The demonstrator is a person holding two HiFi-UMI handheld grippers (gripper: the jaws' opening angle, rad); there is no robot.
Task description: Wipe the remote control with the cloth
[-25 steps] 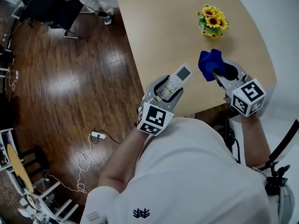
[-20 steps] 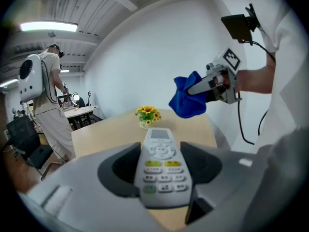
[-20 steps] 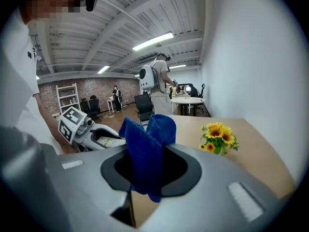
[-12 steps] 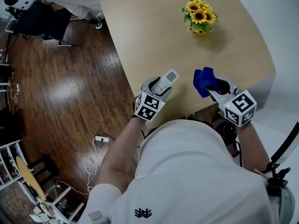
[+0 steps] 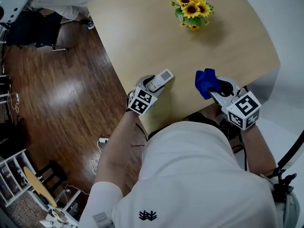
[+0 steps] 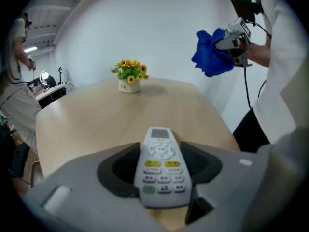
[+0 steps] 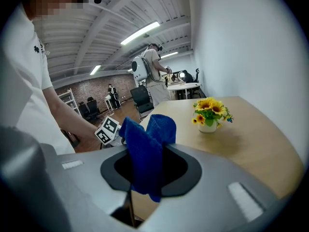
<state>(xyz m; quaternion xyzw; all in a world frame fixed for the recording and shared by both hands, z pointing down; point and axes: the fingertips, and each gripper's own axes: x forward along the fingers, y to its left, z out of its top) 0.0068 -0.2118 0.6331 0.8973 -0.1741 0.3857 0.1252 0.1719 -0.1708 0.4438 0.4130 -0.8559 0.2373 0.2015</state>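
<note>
The wiping has not begun. The left gripper [image 5: 153, 85] is clamped on the remote [image 6: 161, 170], its two dark pads pressing the long sides of the lower half. The right gripper [image 5: 216, 88] is closed on the cloth [image 7: 147, 149], which bunches out beyond its jaws.

Taking the flower pot [image 5: 191, 8] as the mark, both things are well on the person's side of it, over the near edge of the table [image 5: 142, 27]. The remote is to the pot's left with its screen end aimed roughly toward the pot. The cloth is to the pot's right, apart from the remote with bare tabletop between them. Whether the remote rests on the wood or hangs just above it cannot be told.

The step in hand looks like bringing the two together. The next move probably calls for carrying the loose end of the cloth across to the remote's button face and rubbing along its length, while the left gripper keeps the remote steady.

The remote is a slim, rounded bar of smooth pale plastic, with a small grey screen, a round pad, two yellow keys and a green one. The cloth is deep blue, soft and nubbly, folded in limp peaks. The table is pale, matte wood with rounded corners. The pot is small and white, holding yellow sunflowers.
</note>
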